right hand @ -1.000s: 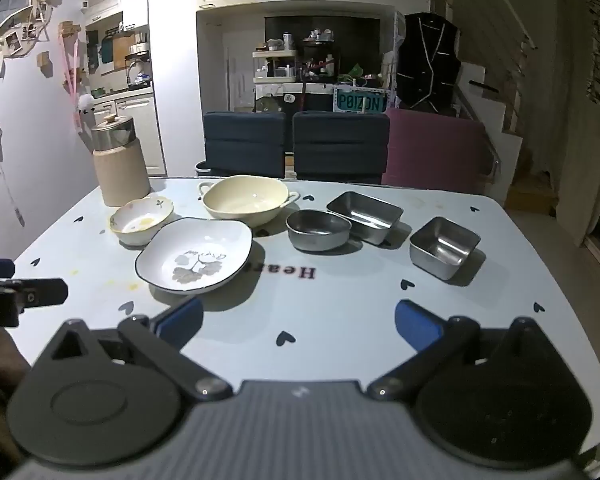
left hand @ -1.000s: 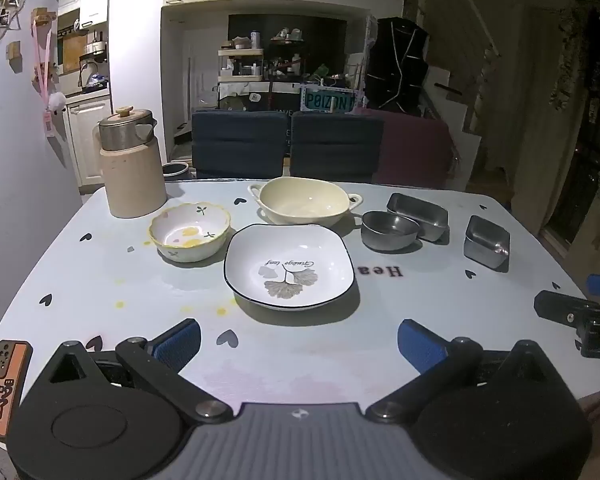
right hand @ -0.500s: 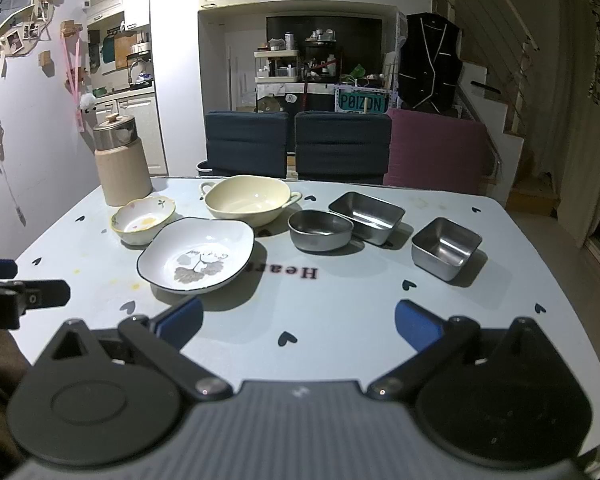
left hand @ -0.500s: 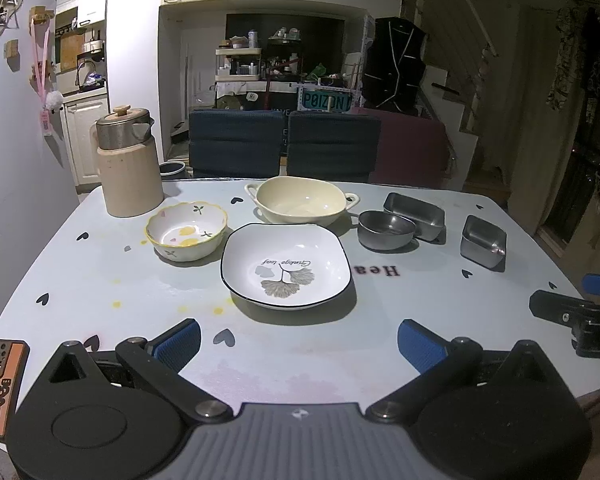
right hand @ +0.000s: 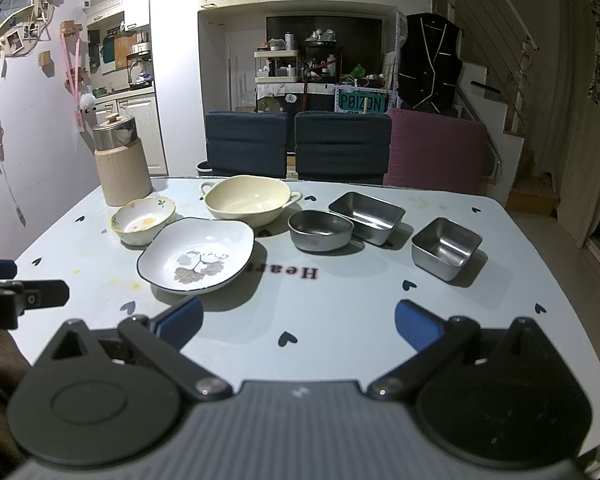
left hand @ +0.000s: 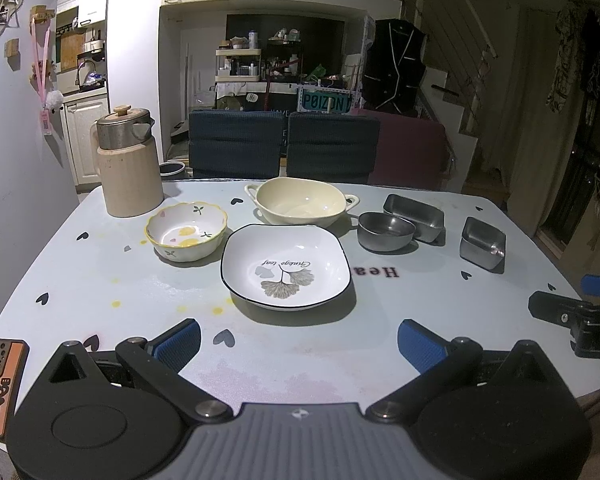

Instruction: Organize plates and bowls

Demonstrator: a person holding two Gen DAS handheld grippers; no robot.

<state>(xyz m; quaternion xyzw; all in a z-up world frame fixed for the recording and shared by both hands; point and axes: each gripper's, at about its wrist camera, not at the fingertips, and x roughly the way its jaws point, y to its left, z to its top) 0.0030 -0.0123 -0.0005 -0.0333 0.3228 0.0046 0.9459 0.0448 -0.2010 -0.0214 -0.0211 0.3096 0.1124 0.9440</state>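
A white square plate (left hand: 286, 266) (right hand: 198, 255) with a leaf print lies mid-table. Behind it stand a small flowered bowl (left hand: 186, 230) (right hand: 143, 219) and a cream two-handled bowl (left hand: 301, 201) (right hand: 247, 199). To the right are a round steel bowl (left hand: 385, 231) (right hand: 320, 230), a long steel tray (left hand: 414, 212) (right hand: 367, 213) and a square steel tin (left hand: 482, 242) (right hand: 446, 248). My left gripper (left hand: 298, 344) is open and empty near the front edge, short of the plate. My right gripper (right hand: 298, 320) is open and empty, to its right.
A beige jug (left hand: 128, 162) with a steel lid stands at the back left of the pale table (left hand: 100, 272). An orange phone-like object (left hand: 0, 384) lies at the front left corner. Dark chairs (left hand: 236, 144) stand behind the table.
Both views have shifted only slightly; the dishes sit a touch closer. Nothing was taken hold of or moved.
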